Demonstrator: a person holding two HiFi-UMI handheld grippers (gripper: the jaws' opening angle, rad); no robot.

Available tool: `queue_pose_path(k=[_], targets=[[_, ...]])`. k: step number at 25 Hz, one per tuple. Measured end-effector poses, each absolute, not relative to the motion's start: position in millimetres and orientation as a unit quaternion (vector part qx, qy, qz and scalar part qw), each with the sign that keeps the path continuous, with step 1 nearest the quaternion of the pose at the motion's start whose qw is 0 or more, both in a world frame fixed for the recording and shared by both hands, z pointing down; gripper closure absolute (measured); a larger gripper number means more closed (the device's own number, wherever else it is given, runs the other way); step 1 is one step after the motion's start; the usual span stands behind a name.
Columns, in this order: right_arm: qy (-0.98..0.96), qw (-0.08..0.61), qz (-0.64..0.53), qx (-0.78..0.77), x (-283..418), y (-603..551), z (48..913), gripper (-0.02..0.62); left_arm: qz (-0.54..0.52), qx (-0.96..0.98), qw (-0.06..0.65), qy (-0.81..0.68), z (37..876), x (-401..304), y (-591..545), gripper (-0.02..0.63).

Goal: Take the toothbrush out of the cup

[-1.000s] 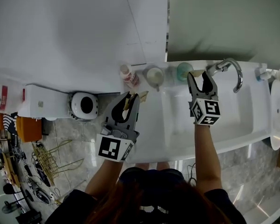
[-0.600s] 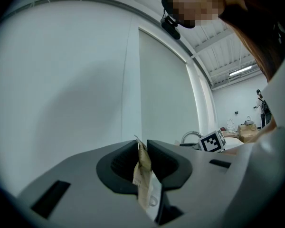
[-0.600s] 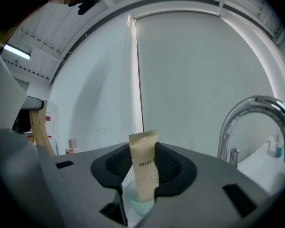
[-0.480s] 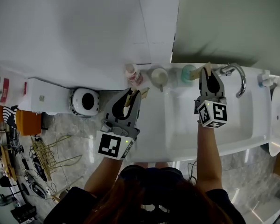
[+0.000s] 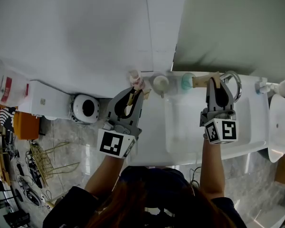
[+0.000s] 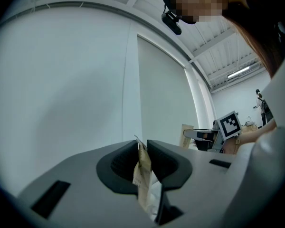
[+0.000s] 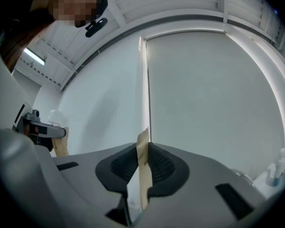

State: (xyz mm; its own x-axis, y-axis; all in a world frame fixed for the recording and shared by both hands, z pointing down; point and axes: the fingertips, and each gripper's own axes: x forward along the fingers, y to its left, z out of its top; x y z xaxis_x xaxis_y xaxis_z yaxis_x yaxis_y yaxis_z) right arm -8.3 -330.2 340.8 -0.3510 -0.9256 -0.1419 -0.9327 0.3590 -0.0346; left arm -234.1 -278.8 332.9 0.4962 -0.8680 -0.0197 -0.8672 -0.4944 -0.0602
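A tan paper-wrapped toothbrush (image 5: pixel 201 81) sticks out leftward from my right gripper (image 5: pixel 213 83), above the teal cup (image 5: pixel 186 83) at the back of the basin. That gripper's jaws are closing, and the pack (image 7: pixel 142 167) stands pinched between the pads. My left gripper (image 5: pixel 134 95) is shut on another tan and white packet (image 6: pixel 143 175), left of the basin. A white cup (image 5: pixel 160 83) stands between the two grippers. Whether the pack's lower end is still inside the teal cup is hidden.
A white sink basin (image 5: pixel 249 127) fills the right side, with a chrome faucet (image 5: pixel 234 81) just right of my right gripper. A small pink-labelled bottle (image 5: pixel 135 78) stands beside the white cup. A white appliance (image 5: pixel 87 108) sits lower left. The wall is close behind.
My right gripper closed on the tan pack at the teal cup and rose with it. The left gripper also rose a little, its packet unchanged.
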Motion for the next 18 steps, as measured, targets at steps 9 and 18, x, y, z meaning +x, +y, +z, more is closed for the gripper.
queue_pose_path(k=[9,18], targets=[[0.823,0.045,0.036,-0.565,-23.6,-278.2,318.9,0.532,-0.004,-0.872,0.039,0.488,310.6,-231.5,-261.0,0.534],[0.821,0.022,0.038,-0.570,-30.3,-243.9,324.3,0.532,0.002,-0.876,0.043,0.480,302.1,-229.6,-240.8,0.534]])
